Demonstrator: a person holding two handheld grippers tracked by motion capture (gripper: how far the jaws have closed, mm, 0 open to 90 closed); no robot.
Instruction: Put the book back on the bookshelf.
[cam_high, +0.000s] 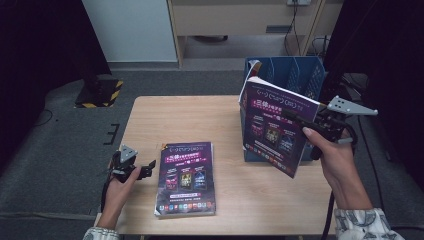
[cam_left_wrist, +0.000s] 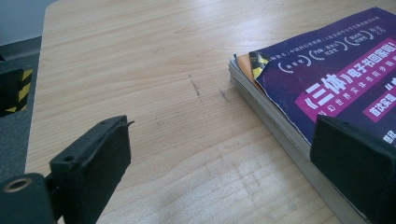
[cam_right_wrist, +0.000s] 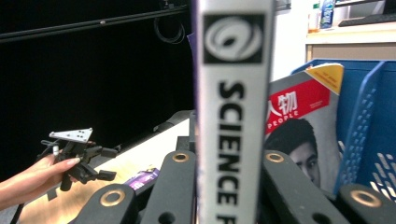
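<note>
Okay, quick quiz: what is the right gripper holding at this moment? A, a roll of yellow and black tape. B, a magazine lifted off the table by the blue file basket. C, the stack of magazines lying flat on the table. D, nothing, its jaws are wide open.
B: the right gripper is shut on a purple-covered magazine, held up off the table beside the blue file basket.
</note>
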